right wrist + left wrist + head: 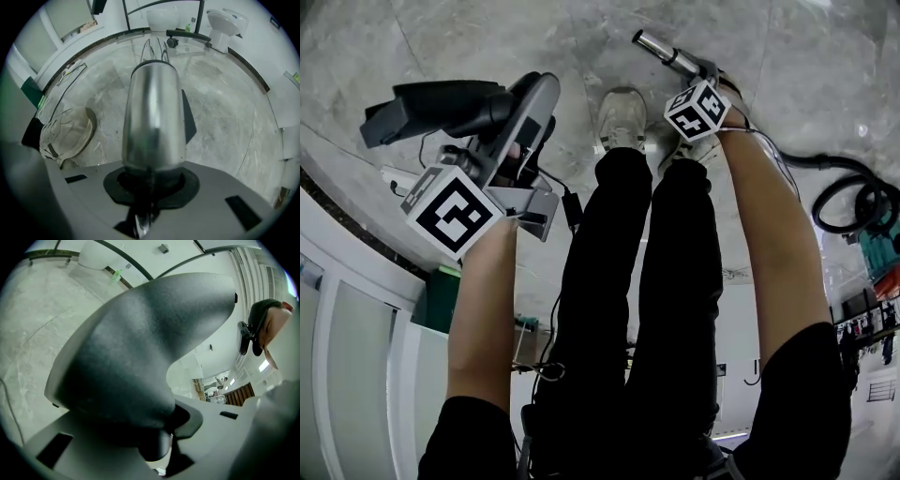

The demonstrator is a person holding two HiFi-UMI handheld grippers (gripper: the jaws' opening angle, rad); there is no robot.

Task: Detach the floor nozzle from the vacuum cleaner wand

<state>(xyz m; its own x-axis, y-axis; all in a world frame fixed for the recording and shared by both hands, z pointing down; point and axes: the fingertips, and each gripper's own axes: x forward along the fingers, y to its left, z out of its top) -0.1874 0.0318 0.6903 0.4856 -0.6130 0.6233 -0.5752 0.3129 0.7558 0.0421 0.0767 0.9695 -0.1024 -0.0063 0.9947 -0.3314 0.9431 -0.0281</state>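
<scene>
Head view: left gripper is clamped on the neck of the floor nozzle. The nozzle is held above the floor, detached, well apart from the wand and to its left. Right gripper is clenched on the wand.

The right gripper has its grey jaws, lined with black pads, clamped round the near end of a shiny silver metal wand. The wand runs straight away from the camera above a grey marbled stone floor. A pale beige cloth shoe rests on the floor left of the wand, and a white ceramic toilet stands at the far edge, upper right.
</scene>
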